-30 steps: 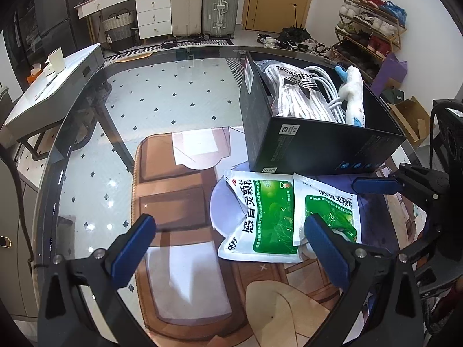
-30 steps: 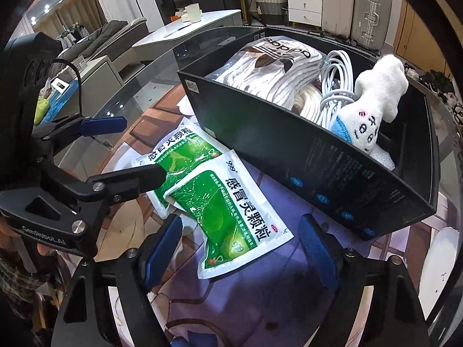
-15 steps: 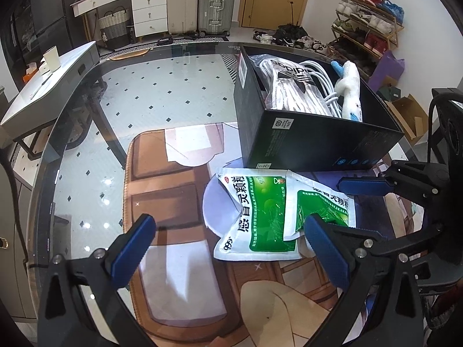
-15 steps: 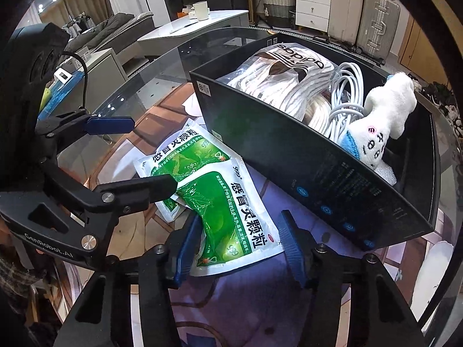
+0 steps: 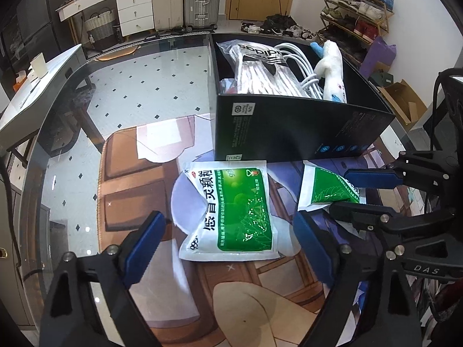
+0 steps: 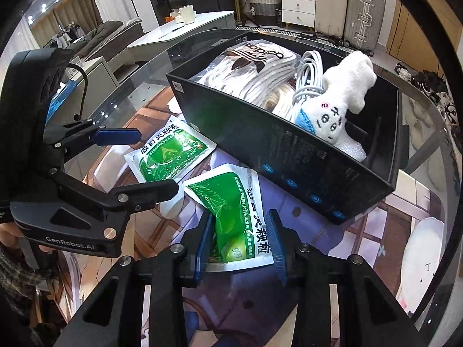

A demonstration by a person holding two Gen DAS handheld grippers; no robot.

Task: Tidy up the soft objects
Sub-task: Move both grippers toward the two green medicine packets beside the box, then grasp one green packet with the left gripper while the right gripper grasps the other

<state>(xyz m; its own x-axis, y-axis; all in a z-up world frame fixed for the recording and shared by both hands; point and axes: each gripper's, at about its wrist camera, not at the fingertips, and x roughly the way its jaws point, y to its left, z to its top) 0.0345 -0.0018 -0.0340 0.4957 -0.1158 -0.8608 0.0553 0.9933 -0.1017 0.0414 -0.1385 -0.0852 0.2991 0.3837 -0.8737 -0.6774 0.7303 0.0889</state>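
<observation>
Two green-and-white medicine packets lie on the printed mat in front of a black box [image 5: 289, 133] [image 6: 289, 156]. My right gripper [image 6: 240, 231] [image 5: 347, 195] is shut on the right packet [image 6: 240, 219] [image 5: 327, 190]; its jaws are still closing and the packet bunches between the pads. My left gripper [image 5: 228, 231] [image 6: 144, 162] hangs over the left packet [image 5: 240, 211] [image 6: 170, 156]. Its jaws are closing, with the packet between them and the pads apart from it. In the box are a white plush toy [image 5: 330, 66] [image 6: 338, 101], a bagged white garment [image 5: 260, 66] [image 6: 249, 63] and a white cable [image 5: 301, 57] [image 6: 309, 69].
The mat lies on a round glass table [image 5: 130, 92]. Beyond the table stand suitcases [image 5: 185, 0], a white drawer unit [image 5: 133, 11] and a shoe rack [image 5: 358, 14]. A white side table [image 5: 31, 86] with a cup stands to the left.
My right gripper's jaws have closed on the right packet and drawn it apart from the left packet, which it overlapped before. My left gripper's jaws have narrowed slightly.
</observation>
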